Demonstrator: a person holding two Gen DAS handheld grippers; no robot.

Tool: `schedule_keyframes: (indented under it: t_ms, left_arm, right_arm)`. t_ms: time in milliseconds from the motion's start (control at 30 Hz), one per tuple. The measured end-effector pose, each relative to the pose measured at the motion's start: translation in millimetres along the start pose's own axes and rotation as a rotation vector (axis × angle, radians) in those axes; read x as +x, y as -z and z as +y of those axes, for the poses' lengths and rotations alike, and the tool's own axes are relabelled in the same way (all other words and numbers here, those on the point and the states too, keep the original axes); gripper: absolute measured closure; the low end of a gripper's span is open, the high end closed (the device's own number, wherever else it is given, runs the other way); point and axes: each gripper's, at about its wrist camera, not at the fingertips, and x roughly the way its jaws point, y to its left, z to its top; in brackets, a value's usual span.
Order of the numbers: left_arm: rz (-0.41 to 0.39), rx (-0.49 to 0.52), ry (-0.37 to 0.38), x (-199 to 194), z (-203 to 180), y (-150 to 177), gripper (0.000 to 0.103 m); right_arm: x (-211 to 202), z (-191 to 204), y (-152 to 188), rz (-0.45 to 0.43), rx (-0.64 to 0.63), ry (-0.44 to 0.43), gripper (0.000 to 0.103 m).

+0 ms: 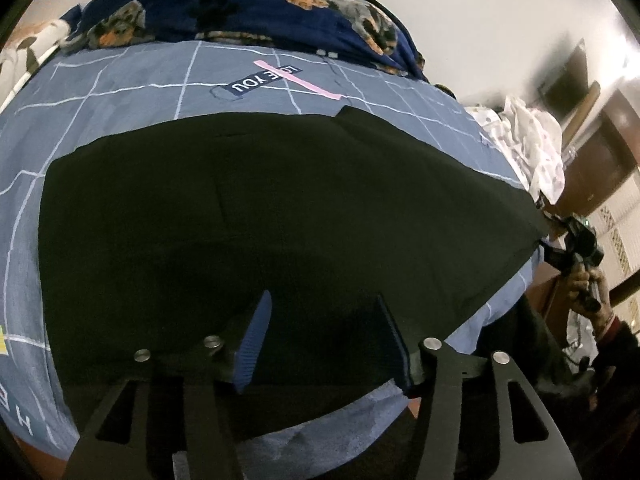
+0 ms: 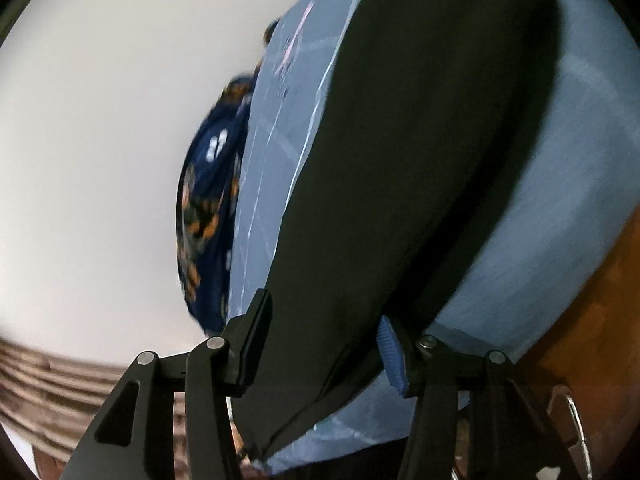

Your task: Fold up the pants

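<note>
The black pants (image 1: 260, 208) lie spread flat on a blue bed cover (image 1: 132, 72) with white grid lines. My left gripper (image 1: 324, 304) hovers over their near edge, its blue-padded fingers (image 1: 254, 344) apart, with dark cloth below and between them but not pinched. At the right end of the pants a hand holds my right gripper (image 1: 560, 240). In the right wrist view the pants (image 2: 400, 160) stretch away along the bed, and my right gripper (image 2: 324, 312) stands open with the pants' near end lying loose between its fingers (image 2: 390, 352).
A dark blue blanket (image 1: 248, 4) with orange and grey dog prints is heaped at the far side of the bed. A white patterned cloth (image 1: 536, 148) sits at the right corner. The bed's front edge (image 1: 320, 416) drops off below my left gripper. A pale wall (image 2: 100, 140) lies beyond.
</note>
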Motion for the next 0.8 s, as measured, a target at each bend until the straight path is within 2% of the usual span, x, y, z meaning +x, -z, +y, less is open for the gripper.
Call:
schedule_keyframes:
  t_ms: [33,67,100,133,367,433,467,567,633,667,700,800]
  left_arm:
    - [0.000,0.006,-0.002,0.0,-1.0,0.2,0.046]
    - [0.000,0.010,-0.002,0.0,-1.7,0.5,0.045]
    - [-0.001,0.014,-0.003,0.0,-2.2,0.7,0.045]
    - [-0.001,0.016,-0.004,-0.2,-2.5,1.2,0.045]
    - [0.015,0.007,0.016,-4.0,0.7,1.3,0.045]
    - [0.016,0.017,0.013,-3.7,-0.1,1.2,0.045]
    - [0.017,0.024,0.010,-3.5,-0.8,1.2,0.045]
    - [0.023,0.030,0.008,-3.4,-1.2,0.9,0.045]
    - [0.027,0.024,0.014,-3.4,-0.4,-0.1,0.045]
    - [0.029,0.020,0.016,-3.6,-0.1,-0.1,0.044]
    - [0.030,0.015,0.019,-3.9,0.5,-0.1,0.044]
    - [0.034,0.007,0.026,-3.8,1.5,-0.6,0.043]
  right_arm:
    - [4.4,5.5,3.6,0.010,-0.025,0.021,0.054]
    - [6.9,8.0,6.6,0.011,-0.041,0.042,0.062]
    - [9.8,8.3,8.7,0.023,-0.051,0.077,0.085]
    - [15.1,7.0,10.3,0.049,-0.047,0.111,0.096]
    - [4.9,3.2,19.9,0.042,-0.042,0.152,0.099]
    - [5.4,-5.8,17.1,0.048,-0.005,0.105,0.100]
    - [7.6,-4.5,15.0,0.047,0.006,0.092,0.100]
    - [8.9,-2.3,16.4,0.049,0.031,0.059,0.090]
    - [10.0,3.4,21.3,0.055,0.034,0.025,0.076]
    - [14.1,8.4,23.0,0.062,0.037,0.008,0.059]
    - [18.5,14.7,28.3,0.079,0.036,-0.014,0.049]
    - [40.2,33.7,51.1,0.157,0.005,-0.041,0.049]
